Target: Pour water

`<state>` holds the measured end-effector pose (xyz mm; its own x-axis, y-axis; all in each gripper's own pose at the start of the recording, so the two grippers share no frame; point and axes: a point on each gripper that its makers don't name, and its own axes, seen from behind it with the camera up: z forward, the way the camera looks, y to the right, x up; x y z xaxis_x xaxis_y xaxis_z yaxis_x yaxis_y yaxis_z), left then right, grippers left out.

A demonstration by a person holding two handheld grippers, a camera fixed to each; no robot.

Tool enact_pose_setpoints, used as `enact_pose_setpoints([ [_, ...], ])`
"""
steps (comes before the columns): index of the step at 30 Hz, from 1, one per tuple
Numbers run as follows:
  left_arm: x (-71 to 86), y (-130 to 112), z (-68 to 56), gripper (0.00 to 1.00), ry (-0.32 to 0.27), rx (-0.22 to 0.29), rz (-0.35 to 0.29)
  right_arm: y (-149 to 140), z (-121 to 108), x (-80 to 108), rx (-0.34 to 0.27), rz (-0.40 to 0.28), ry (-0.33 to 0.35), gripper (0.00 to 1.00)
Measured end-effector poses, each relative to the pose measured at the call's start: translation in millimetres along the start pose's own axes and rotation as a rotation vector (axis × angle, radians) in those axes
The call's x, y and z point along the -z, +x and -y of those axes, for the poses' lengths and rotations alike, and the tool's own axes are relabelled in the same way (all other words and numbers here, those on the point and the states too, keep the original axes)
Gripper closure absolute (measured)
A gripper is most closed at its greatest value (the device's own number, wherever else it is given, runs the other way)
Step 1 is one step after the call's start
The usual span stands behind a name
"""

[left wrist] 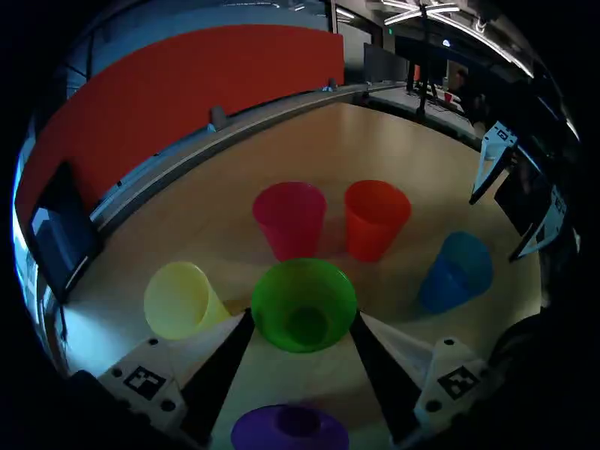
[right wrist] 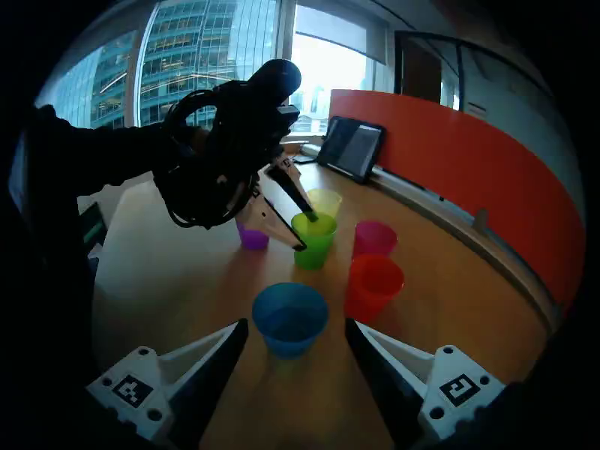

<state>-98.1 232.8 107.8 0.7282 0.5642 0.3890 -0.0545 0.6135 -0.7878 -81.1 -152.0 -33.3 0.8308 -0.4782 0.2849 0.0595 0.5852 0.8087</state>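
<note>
Blue cup [right wrist: 289, 319] btwn fingers of right gripper [right wrist: 295, 322], wide open, gripping nothing. Left gripper [left wrist: 301, 313] open, straddling green cup [left wrist: 304, 300]; pink cup [left wrist: 289, 217] 12 o'clock, red cup [left wrist: 375, 217] 1, yellow cup [left wrist: 180, 300] 9, purple cup [left wrist: 289, 429] 6.

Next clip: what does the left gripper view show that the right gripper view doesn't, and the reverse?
Left gripper view: close-up of the left hand-held gripper flanking the green cup, contact unclear; ceiling lights. Right gripper view: the right hand-held gripper open around the blue cup; a gloved hand holding the left one; windows. Both: those two cups, the purple cup, yellow cup, pink cup, orange cup, table, red wall, tablet.
</note>
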Motion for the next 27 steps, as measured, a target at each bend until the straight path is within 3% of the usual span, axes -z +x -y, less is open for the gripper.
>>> enact_pose_setpoints([
  [12, 2.9, 1, -2.1, 0.14, -0.011, 0.02, -0.027, 0, -2, 0.6, -0.004, 0.0, -0.003, 0.0],
  [21, 25.2, 23, -1.1, 0.14, -0.018, 0.043, -0.103, 2, 0, 2.9, -0.002, -0.001, -0.003, 0.0],
  [27, 41.3, 29, -1.4, 0.14, -0.008, 0.032, -0.135, 2, 1, 2.0, 0.001, 0.001, -0.002, 0.0],
])
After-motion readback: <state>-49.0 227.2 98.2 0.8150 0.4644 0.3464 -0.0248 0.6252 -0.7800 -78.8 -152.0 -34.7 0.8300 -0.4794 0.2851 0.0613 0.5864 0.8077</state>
